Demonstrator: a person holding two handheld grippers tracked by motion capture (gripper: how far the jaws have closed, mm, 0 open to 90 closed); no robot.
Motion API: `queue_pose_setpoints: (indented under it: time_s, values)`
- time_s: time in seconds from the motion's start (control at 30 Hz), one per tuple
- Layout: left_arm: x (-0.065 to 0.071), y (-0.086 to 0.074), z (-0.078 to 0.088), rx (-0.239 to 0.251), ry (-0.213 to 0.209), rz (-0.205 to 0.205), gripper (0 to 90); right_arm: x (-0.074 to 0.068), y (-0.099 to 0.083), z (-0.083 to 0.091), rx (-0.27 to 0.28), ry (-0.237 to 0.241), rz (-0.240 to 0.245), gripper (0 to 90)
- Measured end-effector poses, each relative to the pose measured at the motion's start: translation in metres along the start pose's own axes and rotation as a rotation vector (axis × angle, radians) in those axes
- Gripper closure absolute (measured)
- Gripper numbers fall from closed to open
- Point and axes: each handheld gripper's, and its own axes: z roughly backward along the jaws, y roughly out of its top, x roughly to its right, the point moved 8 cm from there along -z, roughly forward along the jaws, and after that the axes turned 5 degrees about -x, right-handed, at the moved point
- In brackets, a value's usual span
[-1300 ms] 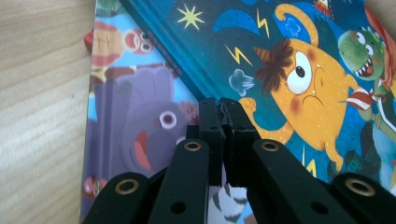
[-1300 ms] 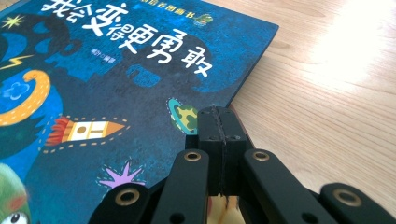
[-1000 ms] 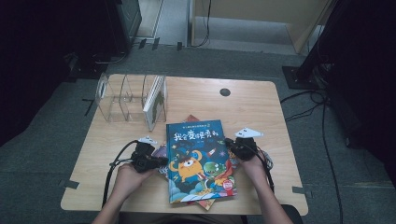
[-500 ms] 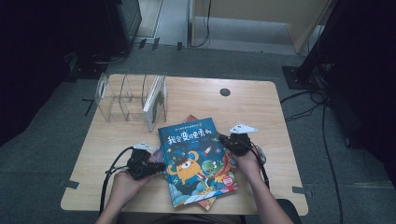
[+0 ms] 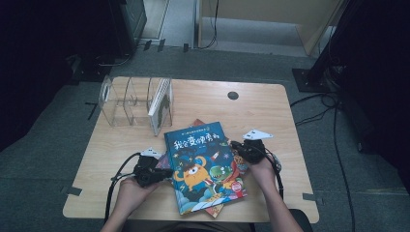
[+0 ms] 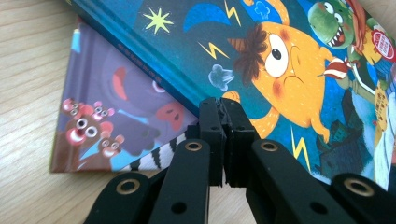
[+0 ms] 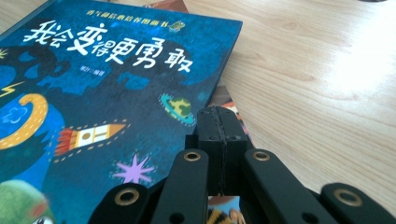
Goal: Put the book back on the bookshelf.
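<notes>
blue book (image 5: pixel 205 166) slid left atop two others; both grippers (image 5: pixel 162 175) (image 5: pixel 236 146) closed, empty.

Blue picture book (image 5: pixel 205 166), black tools, pale wooden table (image 5: pixel 270 111)

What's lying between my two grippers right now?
In the high view, the blue picture book lies between the left gripper and right gripper, stacked on other books.

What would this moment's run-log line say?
left gripper: shut, at blue book left edge | right gripper: shut, at right edge | purple book: underneath | rack: behind
</notes>
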Motion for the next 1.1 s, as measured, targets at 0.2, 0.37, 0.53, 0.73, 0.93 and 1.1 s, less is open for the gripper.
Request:
queue_pose_setpoints:
  time_s: [0.2, 0.37, 0.53, 0.73, 0.93, 1.1]
  values:
    - [0.004, 0.004, -0.005, -0.004, -0.015, -0.011, 88.9, 0.003, -0.007, 0.006, -0.003, -0.008, -0.007, 90.0]
    - [0.008, 0.008, -0.010, 0.004, -0.021, -0.025, 88.9, 0.006, -0.014, 0.010, -0.016, -0.027, -0.011, 90.0]
    - [0.012, 0.010, -0.013, 0.007, -0.025, -0.034, 88.9, 0.006, -0.016, 0.010, -0.023, -0.028, -0.019, 90.0]
    - [0.015, 0.012, -0.016, 0.011, -0.032, -0.029, 89.0, 0.010, -0.017, 0.010, -0.028, -0.045, -0.029, 90.0]
    - [0.021, 0.014, -0.020, 0.015, -0.024, -0.042, 89.1, 0.018, -0.015, 0.005, -0.006, -0.089, -0.036, 90.0]
    - [0.024, 0.012, -0.020, 0.015, -0.029, -0.042, 89.0, 0.020, -0.009, -0.002, 0.017, -0.101, -0.056, 90.0]
